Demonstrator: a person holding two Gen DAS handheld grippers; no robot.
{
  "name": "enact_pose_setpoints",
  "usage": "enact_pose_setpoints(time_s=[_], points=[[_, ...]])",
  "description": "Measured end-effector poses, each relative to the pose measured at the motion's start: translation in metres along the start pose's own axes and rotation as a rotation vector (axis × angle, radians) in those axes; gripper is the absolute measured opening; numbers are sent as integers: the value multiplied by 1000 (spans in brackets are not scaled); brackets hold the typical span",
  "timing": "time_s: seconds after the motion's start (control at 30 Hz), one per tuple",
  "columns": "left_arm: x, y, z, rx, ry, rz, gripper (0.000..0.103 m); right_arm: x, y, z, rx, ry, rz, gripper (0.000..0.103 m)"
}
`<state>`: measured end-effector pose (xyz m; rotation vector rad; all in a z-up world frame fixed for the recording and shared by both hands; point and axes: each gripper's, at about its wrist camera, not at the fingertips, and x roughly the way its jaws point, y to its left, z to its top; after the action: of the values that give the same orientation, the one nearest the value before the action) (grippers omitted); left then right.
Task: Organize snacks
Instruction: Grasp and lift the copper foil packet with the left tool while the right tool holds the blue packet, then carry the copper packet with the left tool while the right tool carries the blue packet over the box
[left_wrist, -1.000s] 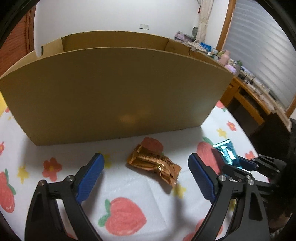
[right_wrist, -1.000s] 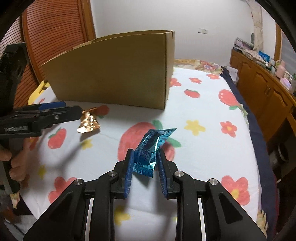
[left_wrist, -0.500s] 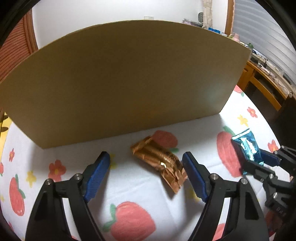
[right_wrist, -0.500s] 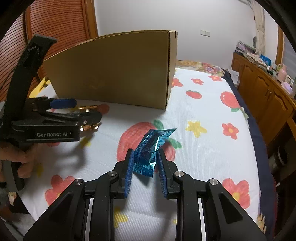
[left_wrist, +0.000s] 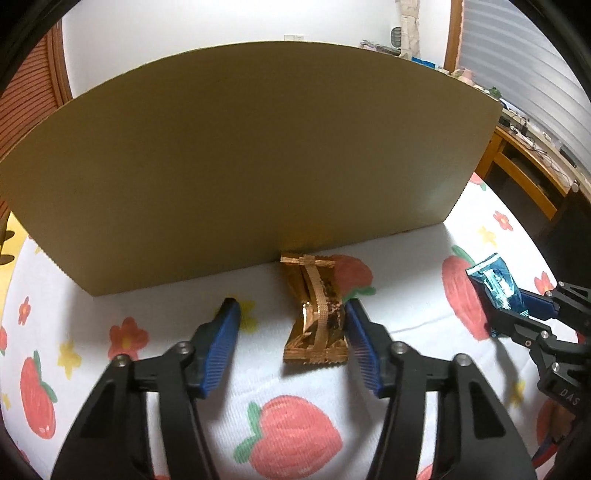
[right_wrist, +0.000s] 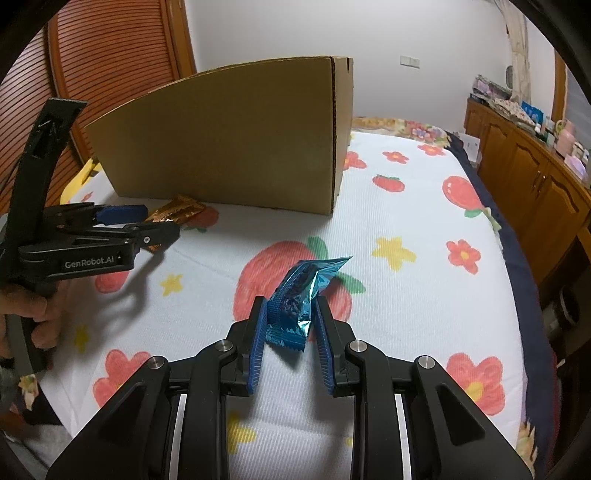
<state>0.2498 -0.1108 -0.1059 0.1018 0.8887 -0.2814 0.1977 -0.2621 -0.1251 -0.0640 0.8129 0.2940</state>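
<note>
The right hand-held gripper (right_wrist: 290, 332) pinches a blue snack packet (right_wrist: 299, 295) above the strawberry cloth (right_wrist: 406, 221). The left hand-held gripper (left_wrist: 291, 321) is spread wide around a gold snack packet (left_wrist: 316, 314) that lies on the cloth, touching its right finger. Just behind the gold packet stands a cardboard box (left_wrist: 240, 155).

"GenRobot.AI" on left gripper (right_wrist: 122, 221) body; "DAS" partly on right gripper (left_wrist: 513, 306).
</note>
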Motion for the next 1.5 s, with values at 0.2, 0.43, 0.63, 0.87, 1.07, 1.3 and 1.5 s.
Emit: enact_pose_setpoints(time_s=[0.2,0.43,0.63,0.87,1.07,1.3,1.5], points=[[0,-1,2,4,-8,-10,29,0,0,0,-2,0,2,24],[-10,-3,-9,12,-13,-35,24,1,0,0,-2,-4,8,24],[-34,3,-16,10,-63,-60,24,-1,-1,-1,-1,-15,8,23],[-61,22,-20,2,-110,-68,24,-8,4,-2,-25,-44,9,23],[-80,28,-17,4,-146,-54,24,-13,3,0,-23,-66,6,23],[-97,34,-7,14,-186,-33,24,-37,2,13,-25,-117,18,23],[-110,41,9,26,-224,-14,24,-70,13,45,-72,-196,26,23]])
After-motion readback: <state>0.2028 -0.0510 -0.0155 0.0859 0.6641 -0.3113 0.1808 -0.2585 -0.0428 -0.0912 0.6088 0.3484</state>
